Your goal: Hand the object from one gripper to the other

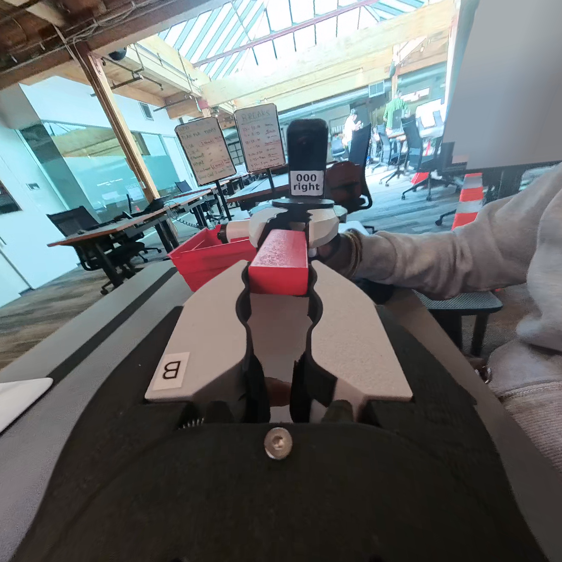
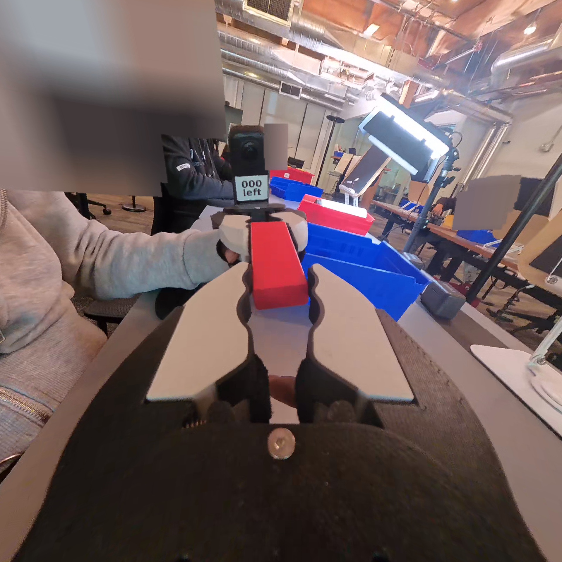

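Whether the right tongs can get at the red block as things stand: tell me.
Probably yes. The red block lies with its near end between the right tongs, nothing in between; a thin gap shows on one side. The left tongs clamp its far end.

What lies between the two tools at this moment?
Only the red block, spanning the gap. In the left wrist view the left tool grips its near end; the right tool flanks the other end, contact unclear.
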A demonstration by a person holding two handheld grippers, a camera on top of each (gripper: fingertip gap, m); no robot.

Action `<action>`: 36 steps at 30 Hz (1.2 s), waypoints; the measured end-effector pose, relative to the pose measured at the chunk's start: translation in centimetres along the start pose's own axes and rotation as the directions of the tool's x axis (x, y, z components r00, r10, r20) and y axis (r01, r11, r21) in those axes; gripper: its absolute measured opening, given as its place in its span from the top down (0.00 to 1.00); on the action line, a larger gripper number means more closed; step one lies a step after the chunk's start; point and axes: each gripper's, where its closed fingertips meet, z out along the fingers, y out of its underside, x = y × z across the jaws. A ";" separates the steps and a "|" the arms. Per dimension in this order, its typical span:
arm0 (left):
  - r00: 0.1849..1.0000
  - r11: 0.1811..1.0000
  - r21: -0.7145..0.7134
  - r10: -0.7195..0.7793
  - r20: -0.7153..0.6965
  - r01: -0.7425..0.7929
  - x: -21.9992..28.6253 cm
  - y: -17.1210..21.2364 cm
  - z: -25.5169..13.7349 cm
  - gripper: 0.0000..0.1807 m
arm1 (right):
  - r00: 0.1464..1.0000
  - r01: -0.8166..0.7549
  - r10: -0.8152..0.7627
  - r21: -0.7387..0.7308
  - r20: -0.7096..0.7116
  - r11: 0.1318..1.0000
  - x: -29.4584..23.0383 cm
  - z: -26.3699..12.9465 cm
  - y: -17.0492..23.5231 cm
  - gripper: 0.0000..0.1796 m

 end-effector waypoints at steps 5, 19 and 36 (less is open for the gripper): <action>0.958 0.956 0.068 -0.283 -0.047 0.286 -0.9 -0.6 -0.5 0.81 | 0.923 0.353 -0.350 -0.012 -0.162 0.935 0.4 -0.1 -0.7 0.68; 0.913 0.917 0.057 -0.384 -0.139 0.395 -0.1 -0.4 -0.3 0.75 | 0.683 0.688 -0.716 -0.202 -0.146 0.697 -0.6 0.9 0.7 0.91; 0.987 0.984 -0.082 0.159 -0.006 -0.159 0.5 1.5 0.4 0.89 | 0.979 0.204 -0.205 -0.053 -0.001 0.977 -1.0 0.5 0.9 0.91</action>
